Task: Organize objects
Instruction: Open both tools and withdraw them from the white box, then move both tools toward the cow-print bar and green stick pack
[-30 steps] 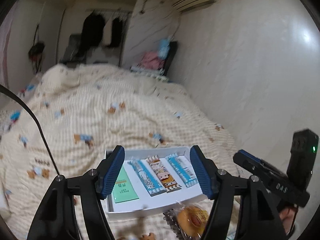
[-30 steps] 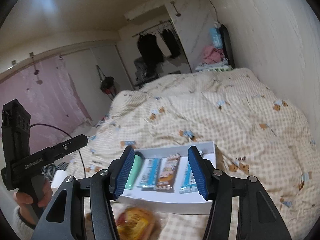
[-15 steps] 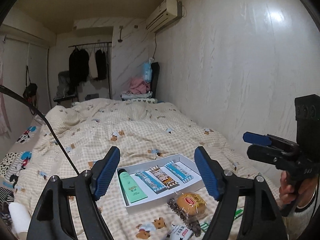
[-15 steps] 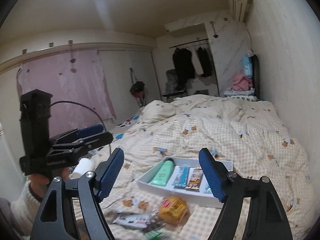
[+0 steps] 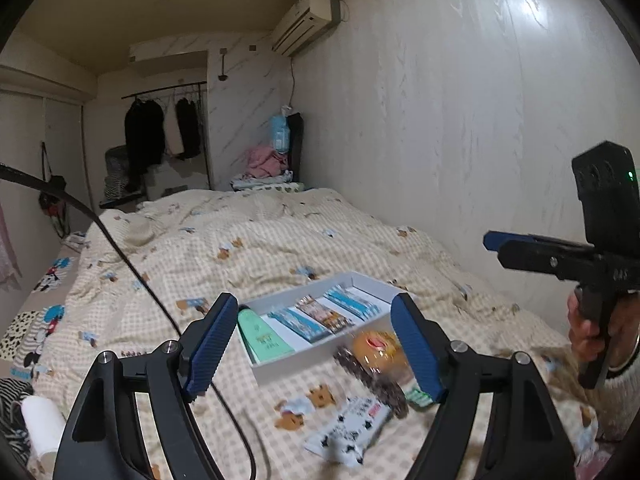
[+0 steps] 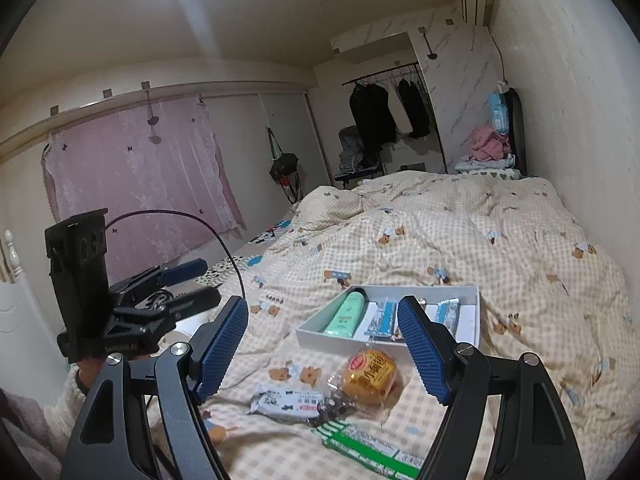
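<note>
Left gripper: your black two-finger left gripper with blue ribbed pads [image 5: 312, 348] stands wide, nothing between the pads, held above the quilt.
Right gripper: your matching right gripper [image 6: 320, 348] is also wide and empty. Last readings barely differ, so it reads as spread, not gripping.
Cross view: your right gripper shows at the right edge of the left wrist view, in your hand [image 5: 596, 332]. Your left one shows at the left of the right wrist view.
Surface: cream checked quilt with bear print [image 6: 460, 240], on a bed against the wall.
Box: shallow white open cardboard tray [image 6: 344, 340], sitting on the quilt ahead of both grippers.
Box contents: mint-green tube [image 6: 348, 314] at the left end, then three flat snack packets side by side, blue-white packet [image 5: 302, 324] next to the tube, brown patterned one in the middle.
Loose items: round yellow bun in clear wrapper with red label [image 6: 370, 372], just in front of the box.
Loose items 2: dark beaded string [image 5: 376, 380] touching the bun's wrapper.
Loose items 3: white packet with black print [image 6: 286, 398] left of the bun, green-and-white flat packs [image 6: 368, 444] nearest you.
Cable: black cable [image 5: 132, 276] runs across the quilt, left side.
</note>
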Action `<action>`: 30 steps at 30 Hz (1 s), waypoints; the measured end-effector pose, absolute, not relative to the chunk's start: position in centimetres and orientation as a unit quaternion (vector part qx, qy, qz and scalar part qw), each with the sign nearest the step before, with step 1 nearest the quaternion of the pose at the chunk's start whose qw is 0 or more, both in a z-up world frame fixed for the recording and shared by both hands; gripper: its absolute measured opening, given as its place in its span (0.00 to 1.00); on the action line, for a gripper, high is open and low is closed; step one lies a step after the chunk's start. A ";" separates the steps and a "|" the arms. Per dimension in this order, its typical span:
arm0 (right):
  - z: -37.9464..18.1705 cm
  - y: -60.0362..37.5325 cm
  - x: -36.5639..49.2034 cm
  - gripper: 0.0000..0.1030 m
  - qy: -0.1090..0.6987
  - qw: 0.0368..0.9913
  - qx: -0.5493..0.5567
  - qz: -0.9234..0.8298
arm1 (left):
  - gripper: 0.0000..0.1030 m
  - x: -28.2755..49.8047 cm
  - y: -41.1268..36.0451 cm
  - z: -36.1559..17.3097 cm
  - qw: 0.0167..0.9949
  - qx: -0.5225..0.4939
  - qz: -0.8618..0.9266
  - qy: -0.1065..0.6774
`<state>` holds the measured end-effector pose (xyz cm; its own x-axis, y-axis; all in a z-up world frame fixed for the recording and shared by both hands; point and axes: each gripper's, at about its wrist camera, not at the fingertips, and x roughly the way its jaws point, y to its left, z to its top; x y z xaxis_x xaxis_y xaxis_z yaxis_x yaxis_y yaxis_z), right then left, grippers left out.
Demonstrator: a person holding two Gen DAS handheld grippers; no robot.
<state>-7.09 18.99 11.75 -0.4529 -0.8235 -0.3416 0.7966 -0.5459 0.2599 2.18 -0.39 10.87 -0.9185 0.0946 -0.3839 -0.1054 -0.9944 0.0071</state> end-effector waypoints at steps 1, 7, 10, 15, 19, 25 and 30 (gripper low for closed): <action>11.5 19.1 -7.0 0.76 -0.031 0.474 0.219 -0.852 | 0.79 2.4 -0.3 10.5 0.058 -0.194 0.979 0.010; 9.4 20.2 -7.2 0.85 -0.040 0.470 0.232 -0.851 | 0.82 3.8 0.0 8.6 0.060 -0.191 0.980 0.009; 8.6 20.4 -7.2 0.85 -0.044 0.464 0.238 -0.852 | 0.83 3.5 0.3 7.7 0.064 -0.207 0.976 0.015; 7.1 20.2 -7.1 0.85 -0.042 0.454 0.242 -0.856 | 0.84 2.2 0.9 5.4 0.056 -0.238 0.969 0.026; 5.9 19.9 -6.9 0.86 -0.032 0.451 0.247 -0.857 | 0.84 1.6 1.7 3.8 0.038 -0.261 0.964 0.046; 4.4 20.3 -7.1 0.86 -0.044 0.441 0.262 -0.857 | 0.84 1.4 3.1 1.4 0.042 -0.280 0.956 0.079; 3.1 20.0 -6.4 0.86 -0.032 0.429 0.261 -0.864 | 0.88 1.5 1.8 1.1 0.038 -0.282 0.958 0.041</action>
<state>-6.41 20.00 3.08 -0.4952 -0.7586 -0.4234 0.7256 -0.6292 0.2787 1.45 1.82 1.06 -0.8379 0.0506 -0.5435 -0.0964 -0.9938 0.0560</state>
